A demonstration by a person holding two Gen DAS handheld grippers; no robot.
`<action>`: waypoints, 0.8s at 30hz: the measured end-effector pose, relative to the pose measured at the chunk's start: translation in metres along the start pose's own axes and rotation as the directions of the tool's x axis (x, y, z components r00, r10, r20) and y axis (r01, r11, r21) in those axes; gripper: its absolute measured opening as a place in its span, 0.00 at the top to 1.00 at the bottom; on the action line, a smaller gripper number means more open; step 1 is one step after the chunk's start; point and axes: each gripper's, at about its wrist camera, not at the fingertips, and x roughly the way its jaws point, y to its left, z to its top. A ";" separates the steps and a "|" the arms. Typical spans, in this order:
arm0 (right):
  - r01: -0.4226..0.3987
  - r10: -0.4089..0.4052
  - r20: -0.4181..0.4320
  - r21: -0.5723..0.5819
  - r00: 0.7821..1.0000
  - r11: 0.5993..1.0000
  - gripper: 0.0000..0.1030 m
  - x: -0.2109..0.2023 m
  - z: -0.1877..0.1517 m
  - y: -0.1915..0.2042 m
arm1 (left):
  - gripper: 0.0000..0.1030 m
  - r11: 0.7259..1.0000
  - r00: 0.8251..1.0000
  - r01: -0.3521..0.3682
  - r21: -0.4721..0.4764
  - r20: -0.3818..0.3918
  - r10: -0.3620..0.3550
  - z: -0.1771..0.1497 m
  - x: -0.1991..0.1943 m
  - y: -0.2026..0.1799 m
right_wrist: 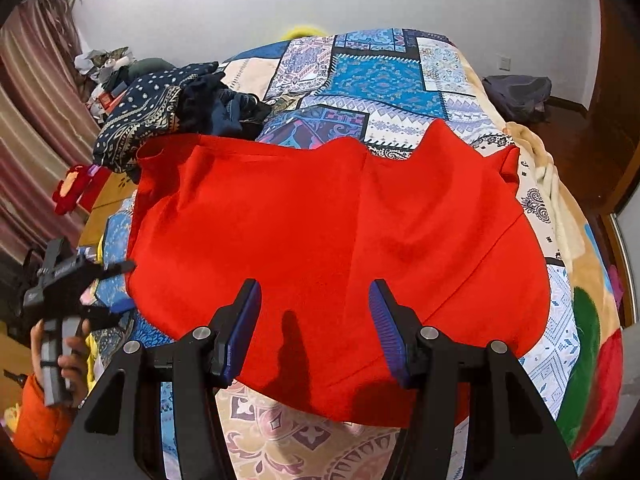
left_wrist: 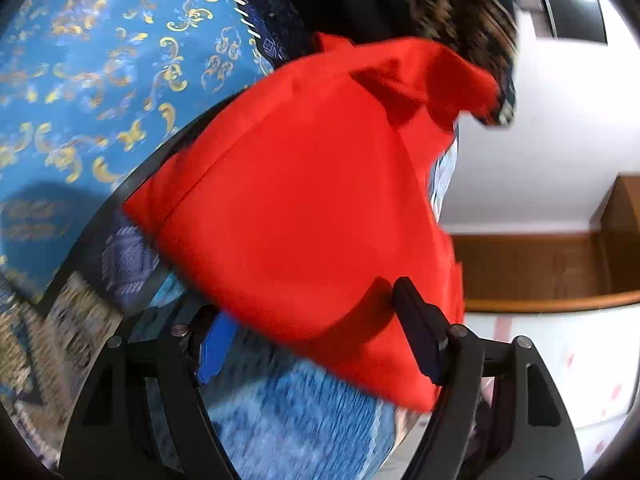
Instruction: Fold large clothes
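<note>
From the right wrist view, the right gripper (right_wrist: 316, 320) stands nearest, at 6 o'clock, its jaws spread wide with nothing between them, poised just over the near hem of the red garment (right_wrist: 320, 232). That garment lies spread across the patchwork bedspread (right_wrist: 380, 80), filling the middle of the view, its far edge wavy. At 9 o'clock the left gripper (right_wrist: 100, 280) reaches toward the garment's left edge, held in the person's hand (right_wrist: 60, 352); whether it touches the cloth there I cannot tell. Farther off, at 11 o'clock, a heap of dark patterned clothes (right_wrist: 160, 112) rests on the bed just beyond the garment's far left corner.

In the blurred left wrist view, the left gripper (left_wrist: 316, 328) has its jaws wide apart, and the red garment (left_wrist: 304, 200) drapes across the gap and over the right finger. Beyond, at 10 o'clock, lies blue fabric with gold scrollwork (left_wrist: 100, 60).
</note>
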 end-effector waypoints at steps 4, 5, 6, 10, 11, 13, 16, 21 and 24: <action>0.007 -0.007 -0.011 -0.008 1.000 1.000 0.49 0.004 0.002 0.004 | 0.28 1.000 0.997 0.009 -0.007 0.080 -0.008 0.012 0.016 -0.002; 0.008 -0.008 -0.012 -0.009 1.000 1.000 0.49 0.005 0.002 0.005 | 0.28 1.000 0.995 0.012 -0.003 0.099 -0.011 0.018 0.020 -0.003; 0.009 -0.009 -0.015 -0.010 1.000 1.000 0.49 0.006 0.003 0.006 | 0.28 1.000 0.994 0.015 -0.004 0.113 -0.015 0.020 0.024 -0.004; 0.009 -0.010 -0.018 -0.022 1.000 1.000 0.49 0.011 0.010 0.014 | 0.31 1.000 0.983 0.001 -0.007 0.186 0.001 0.024 0.035 -0.015; 0.009 -0.009 -0.018 -0.027 1.000 1.000 0.49 0.012 0.011 0.017 | 0.41 1.000 0.980 -0.008 -0.014 0.199 0.011 0.025 0.038 -0.017; 0.009 -0.009 -0.018 -0.042 1.000 0.999 0.49 0.014 0.016 0.023 | 0.69 1.000 0.979 -0.022 0.006 0.202 0.021 0.026 0.043 -0.025; 0.014 -0.015 -0.013 -0.077 1.000 0.997 0.49 0.017 0.024 0.033 | 0.88 0.992 0.974 -0.083 0.097 0.219 0.060 0.019 0.043 -0.047; 0.034 -0.035 -0.005 -0.142 0.999 0.989 0.49 0.021 0.036 0.051 | 0.97 0.965 0.969 -0.060 0.254 0.246 -0.004 -0.003 0.012 -0.092; 0.029 -0.031 -0.010 -0.167 0.999 0.985 0.49 0.024 0.039 0.061 | 0.98 0.948 0.963 -0.023 0.317 0.263 -0.064 -0.020 -0.015 -0.112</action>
